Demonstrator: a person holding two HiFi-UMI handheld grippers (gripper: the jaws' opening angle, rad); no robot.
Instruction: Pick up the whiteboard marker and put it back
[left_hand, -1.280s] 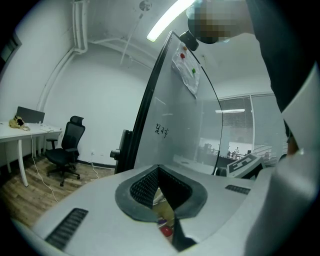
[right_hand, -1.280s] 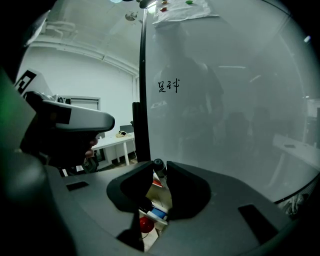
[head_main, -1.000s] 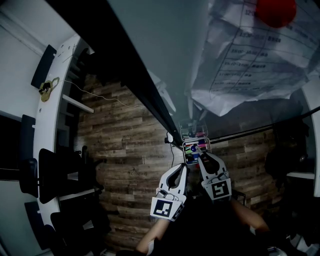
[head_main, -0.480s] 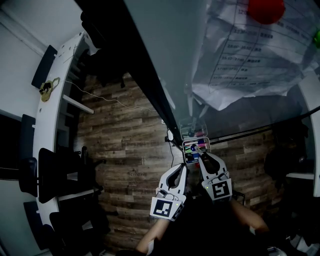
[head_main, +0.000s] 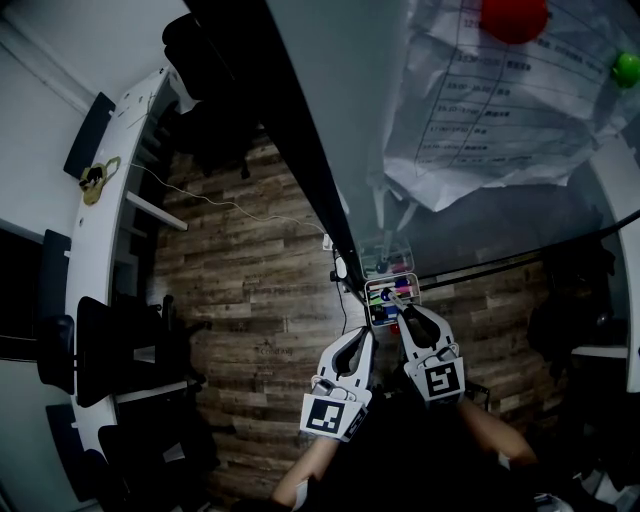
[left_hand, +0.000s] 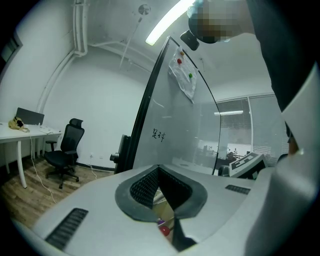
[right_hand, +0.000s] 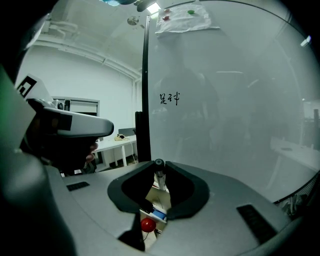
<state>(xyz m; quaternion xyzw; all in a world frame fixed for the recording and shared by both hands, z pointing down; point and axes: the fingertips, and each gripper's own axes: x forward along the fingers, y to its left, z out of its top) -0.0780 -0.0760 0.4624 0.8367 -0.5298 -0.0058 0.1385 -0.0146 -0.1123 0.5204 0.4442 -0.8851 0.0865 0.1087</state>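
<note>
My right gripper (head_main: 399, 304) reaches over the small marker tray (head_main: 378, 293) at the foot of the whiteboard (head_main: 470, 235). Its tips are shut on a whiteboard marker (right_hand: 159, 173) with a black cap and white body, which stands upright between the pads. Several coloured markers lie in the tray. My left gripper (head_main: 367, 336) hangs just left of the right one and a little nearer to me. Its jaws are shut with nothing between the tips (left_hand: 159, 168). A few marks are written on the board (right_hand: 169, 98).
Papers (head_main: 500, 110) hang on the board under a red magnet (head_main: 513, 15), with a green magnet (head_main: 627, 67) beside them. A red ball-shaped thing (right_hand: 147, 224) sits below the tray. A white desk (head_main: 100, 250) and black office chairs (left_hand: 65, 152) stand to the left on the wood floor.
The head view has drifted, so the papers and red magnet sit higher in the picture. Both grippers keep their places by the tray.
</note>
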